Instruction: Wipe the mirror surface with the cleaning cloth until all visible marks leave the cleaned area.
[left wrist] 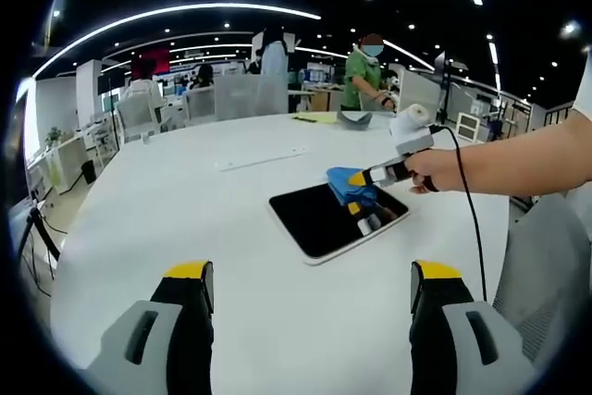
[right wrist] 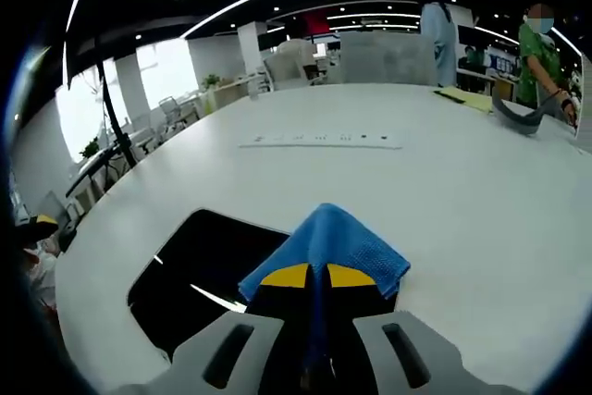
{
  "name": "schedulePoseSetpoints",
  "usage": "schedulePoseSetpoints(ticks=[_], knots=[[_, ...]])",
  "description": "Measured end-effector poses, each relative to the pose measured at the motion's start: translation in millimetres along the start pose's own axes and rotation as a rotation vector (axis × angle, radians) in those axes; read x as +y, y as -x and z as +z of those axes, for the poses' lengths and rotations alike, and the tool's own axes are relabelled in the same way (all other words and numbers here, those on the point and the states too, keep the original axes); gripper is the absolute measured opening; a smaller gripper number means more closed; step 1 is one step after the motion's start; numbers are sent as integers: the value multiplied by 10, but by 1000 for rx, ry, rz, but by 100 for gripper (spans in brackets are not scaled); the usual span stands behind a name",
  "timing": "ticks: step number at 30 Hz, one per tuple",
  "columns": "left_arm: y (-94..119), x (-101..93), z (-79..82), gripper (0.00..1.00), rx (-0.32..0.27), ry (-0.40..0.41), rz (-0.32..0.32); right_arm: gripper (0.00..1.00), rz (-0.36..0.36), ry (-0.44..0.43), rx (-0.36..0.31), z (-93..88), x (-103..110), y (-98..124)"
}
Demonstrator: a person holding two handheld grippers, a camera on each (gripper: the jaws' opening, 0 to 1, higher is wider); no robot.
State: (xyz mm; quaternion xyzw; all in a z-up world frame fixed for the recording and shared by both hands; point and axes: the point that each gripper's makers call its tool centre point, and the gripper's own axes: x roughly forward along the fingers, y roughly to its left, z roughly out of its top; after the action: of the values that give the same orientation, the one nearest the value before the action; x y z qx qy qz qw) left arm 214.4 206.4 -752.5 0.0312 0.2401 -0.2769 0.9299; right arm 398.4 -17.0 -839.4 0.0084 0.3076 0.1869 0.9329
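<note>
Cleaning cloth point(right wrist: 326, 245): blue, soft, light, pinched at one fold by right gripper point(right wrist: 309, 277); mirror point(left wrist: 324, 219) flat, likely fragile; left gripper point(left wrist: 310, 289) spread wide, empty.

- Your left gripper point(left wrist: 311, 286) hovers over the white table point(left wrist: 176, 219), its yellow-tipped jaws spread wide with bare tabletop between them.
- Ahead of it the mirror point(left wrist: 326, 220) lies flat on the table, a dark rounded rectangle with a pale rim.
- Your right gripper point(left wrist: 370, 201) comes in from the right, held by your hand point(left wrist: 439, 171), with its tips over the mirror's far right part.
- The blue cleaning cloth point(left wrist: 348, 182) sits at those tips, over the mirror's far edge.
- A black cable point(left wrist: 472, 219) drops from the right gripper toward the table edge.
- Behind, a long white strip point(left wrist: 262, 157) lies flat on the table, and a person in green point(left wrist: 363, 76) stands at the far side.
</note>
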Motion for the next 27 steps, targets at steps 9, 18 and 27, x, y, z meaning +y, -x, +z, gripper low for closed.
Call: schedulePoseSetpoints(ticks=[9, 18, 27], knots=[[8, 0, -5, 88, 1, 1, 1, 1, -17, -27, -7, -9, -102, 36], [8, -20, -8, 88, 0, 2, -1, 1, -19, -38, -12, -21, -108, 49], [21, -21, 3, 88, -5, 2, 1, 1, -15, -14, -7, -30, -109, 47]])
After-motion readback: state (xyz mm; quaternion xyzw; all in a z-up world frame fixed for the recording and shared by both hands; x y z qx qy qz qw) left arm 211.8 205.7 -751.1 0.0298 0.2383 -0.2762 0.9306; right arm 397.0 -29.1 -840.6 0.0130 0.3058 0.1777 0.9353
